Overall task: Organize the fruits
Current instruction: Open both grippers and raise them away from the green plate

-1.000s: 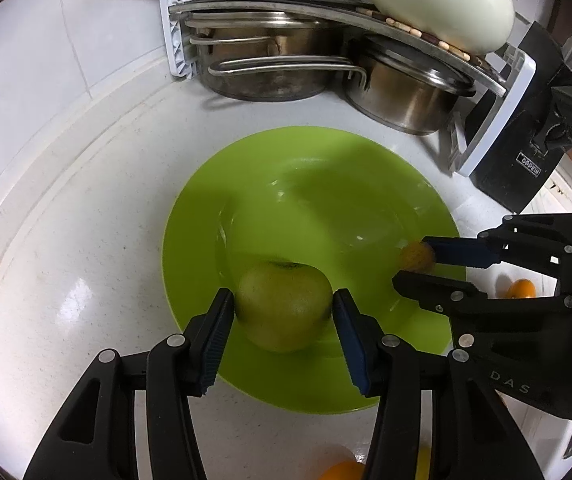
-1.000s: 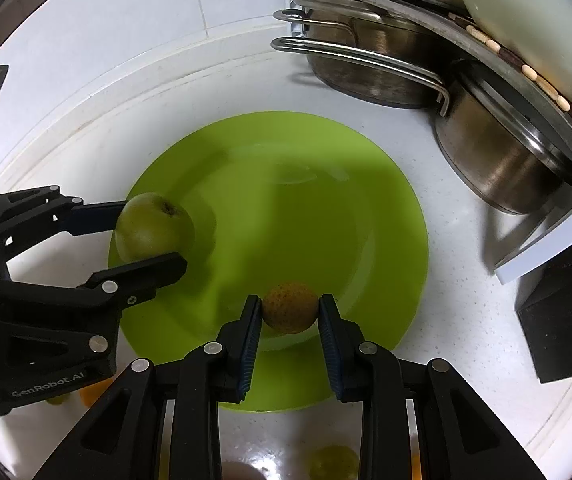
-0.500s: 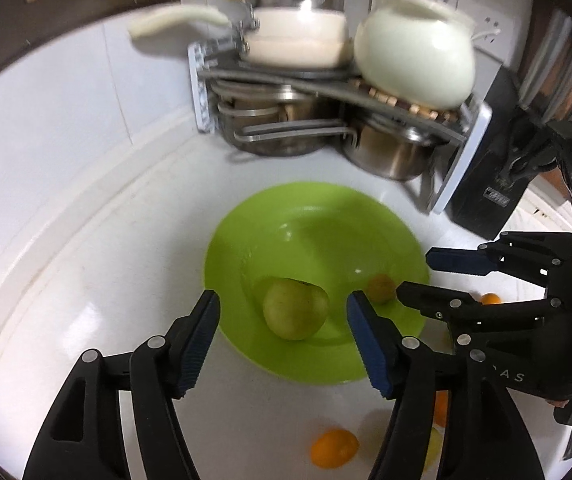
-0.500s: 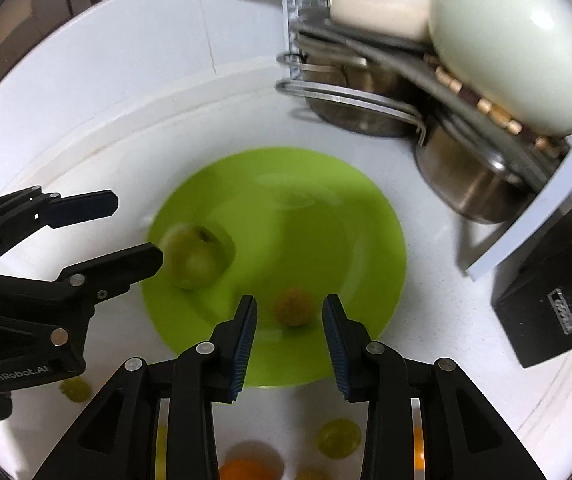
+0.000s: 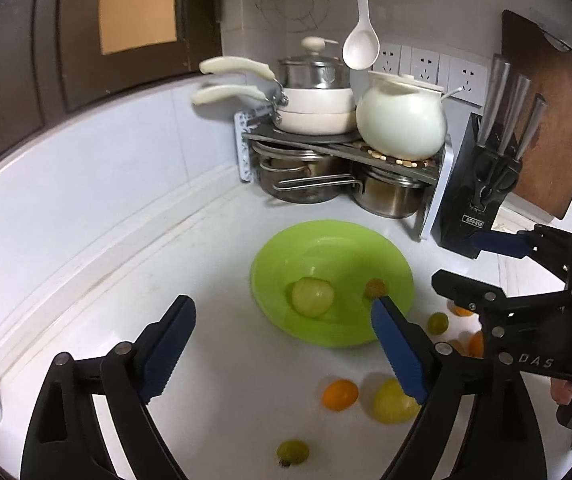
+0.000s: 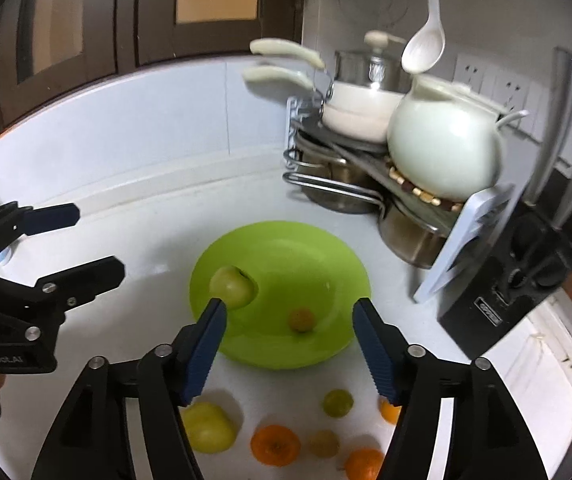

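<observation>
Left wrist view: green plate (image 5: 270,258) holds a round pale-green apple (image 5: 312,297) and small orange-brown fruit (image 5: 375,287); left gripper (image 5: 282,314) and right gripper (image 6: 286,312), jaws just opening, stand spread and empty nearby.

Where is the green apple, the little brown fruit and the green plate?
green apple (image 6: 232,287): right wrist view, on its rounded side.
little brown fruit (image 6: 302,320): right wrist view, on its middle.
green plate (image 6: 318,256): right wrist view, on a bare part of its far inside.
</observation>
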A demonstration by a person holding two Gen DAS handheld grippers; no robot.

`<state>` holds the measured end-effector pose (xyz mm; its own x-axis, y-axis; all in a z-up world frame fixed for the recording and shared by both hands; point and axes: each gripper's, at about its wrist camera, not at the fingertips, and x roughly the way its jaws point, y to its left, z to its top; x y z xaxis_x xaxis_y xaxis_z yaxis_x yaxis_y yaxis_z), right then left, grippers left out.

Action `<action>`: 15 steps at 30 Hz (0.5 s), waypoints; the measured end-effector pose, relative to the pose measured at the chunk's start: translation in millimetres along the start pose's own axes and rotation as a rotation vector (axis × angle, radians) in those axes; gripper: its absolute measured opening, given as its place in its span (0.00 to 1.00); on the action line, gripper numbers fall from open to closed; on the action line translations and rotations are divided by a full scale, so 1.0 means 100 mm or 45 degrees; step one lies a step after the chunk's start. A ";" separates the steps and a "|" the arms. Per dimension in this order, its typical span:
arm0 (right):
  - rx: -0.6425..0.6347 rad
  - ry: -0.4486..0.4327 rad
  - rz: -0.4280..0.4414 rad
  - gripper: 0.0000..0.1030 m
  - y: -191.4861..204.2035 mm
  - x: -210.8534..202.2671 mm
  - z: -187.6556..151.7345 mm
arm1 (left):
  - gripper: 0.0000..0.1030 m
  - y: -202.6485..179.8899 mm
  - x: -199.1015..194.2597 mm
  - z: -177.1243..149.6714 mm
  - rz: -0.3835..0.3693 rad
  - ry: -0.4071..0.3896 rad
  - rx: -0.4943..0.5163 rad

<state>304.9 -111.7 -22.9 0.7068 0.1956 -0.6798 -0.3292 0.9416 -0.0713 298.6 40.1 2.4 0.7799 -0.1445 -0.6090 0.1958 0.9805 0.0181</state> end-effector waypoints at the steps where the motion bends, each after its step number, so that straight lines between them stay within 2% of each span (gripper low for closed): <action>1: 0.007 -0.006 0.009 0.65 0.03 -0.07 -0.02 | 0.89 0.00 -0.05 -0.04 0.011 -0.010 0.004; 15: 0.005 -0.055 0.007 0.65 0.35 -0.52 -0.35 | 0.92 0.09 -0.59 -0.62 0.081 -0.061 -0.023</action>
<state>235.0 -98.6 -15.2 0.7316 0.2121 -0.6479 -0.3303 0.9416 -0.0647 217.5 66.0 -10.8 0.8181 -0.0873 -0.5684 0.1344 0.9901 0.0413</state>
